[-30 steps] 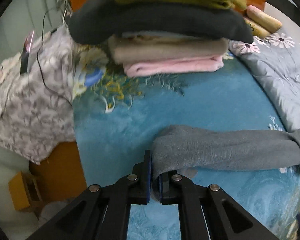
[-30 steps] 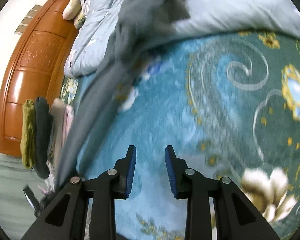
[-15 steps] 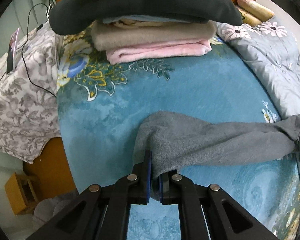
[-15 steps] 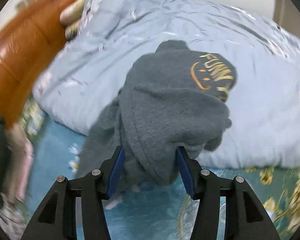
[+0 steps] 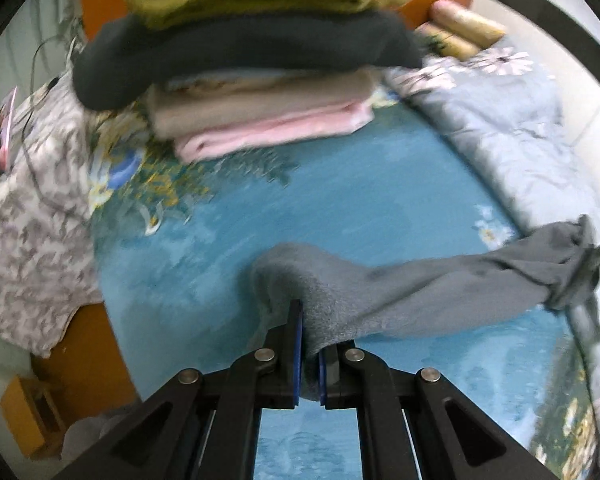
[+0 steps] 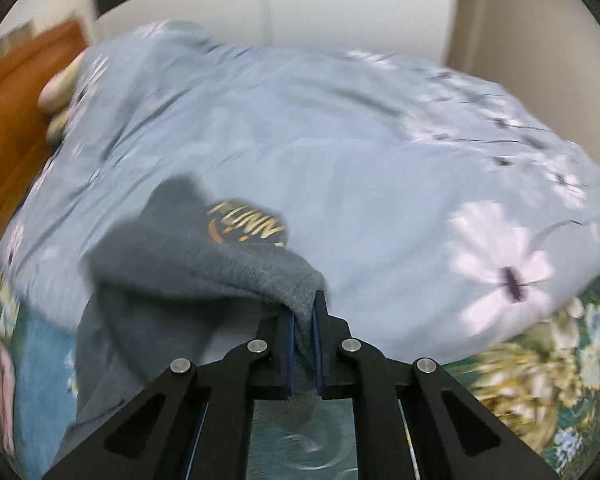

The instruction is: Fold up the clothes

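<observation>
Blue flowered bedspread (image 5: 380, 200) fills the scene, with a pile of folded clothes (image 5: 256, 92) at its far end and a pale quilt (image 6: 340, 152) alongside. Stretched above the bedspread, the grey sweater (image 5: 400, 292) hangs between both tongs. Left gripper (image 5: 309, 344) is clenched on one end, right gripper (image 6: 301, 332) on the other.

Left gripper (image 5: 309, 346): pitched steeply down toward the grey garment (image 5: 400, 296), jaws clamped on a fold at one end of it. Right gripper (image 6: 303, 334): also angled down, jaws pinched on a thick fold at the garment's printed end, cloth filling the gap between the blue pads (image 6: 288, 344).
</observation>
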Demonstrator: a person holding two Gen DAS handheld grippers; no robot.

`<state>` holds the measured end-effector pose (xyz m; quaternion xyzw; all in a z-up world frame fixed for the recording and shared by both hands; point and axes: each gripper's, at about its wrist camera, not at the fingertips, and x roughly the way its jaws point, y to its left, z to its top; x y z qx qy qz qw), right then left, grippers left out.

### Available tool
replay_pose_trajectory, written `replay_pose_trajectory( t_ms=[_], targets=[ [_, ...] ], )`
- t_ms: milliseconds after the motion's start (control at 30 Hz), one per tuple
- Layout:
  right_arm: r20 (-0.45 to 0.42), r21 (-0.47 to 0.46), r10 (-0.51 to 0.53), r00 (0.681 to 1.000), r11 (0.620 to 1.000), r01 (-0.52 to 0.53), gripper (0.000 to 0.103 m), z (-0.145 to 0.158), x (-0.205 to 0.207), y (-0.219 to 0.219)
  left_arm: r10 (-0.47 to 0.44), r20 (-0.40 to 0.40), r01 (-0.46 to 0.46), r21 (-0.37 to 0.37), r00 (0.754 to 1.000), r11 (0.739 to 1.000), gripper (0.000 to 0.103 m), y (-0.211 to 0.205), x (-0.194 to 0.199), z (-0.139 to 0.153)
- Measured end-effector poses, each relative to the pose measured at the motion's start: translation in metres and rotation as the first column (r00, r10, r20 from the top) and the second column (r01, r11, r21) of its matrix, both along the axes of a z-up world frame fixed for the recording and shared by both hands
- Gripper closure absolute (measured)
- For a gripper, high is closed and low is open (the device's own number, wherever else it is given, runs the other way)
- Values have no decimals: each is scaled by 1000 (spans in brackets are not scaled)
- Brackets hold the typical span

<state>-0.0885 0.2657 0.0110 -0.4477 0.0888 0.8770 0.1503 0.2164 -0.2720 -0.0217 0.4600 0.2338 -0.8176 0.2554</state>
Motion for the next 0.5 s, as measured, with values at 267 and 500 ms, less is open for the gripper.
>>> replay_pose_trajectory(
  t_ms=[267, 500],
  targets=[
    [-180, -1, -297, 938, 953, 302, 96, 81, 84, 136, -199, -259, 198, -33, 945, 980, 97, 38, 7, 74],
    [-361, -19, -478, 801, 862, 506, 96, 159, 170, 216, -390, -417, 386, -97, 821, 917, 97, 71, 27, 128]
  ],
)
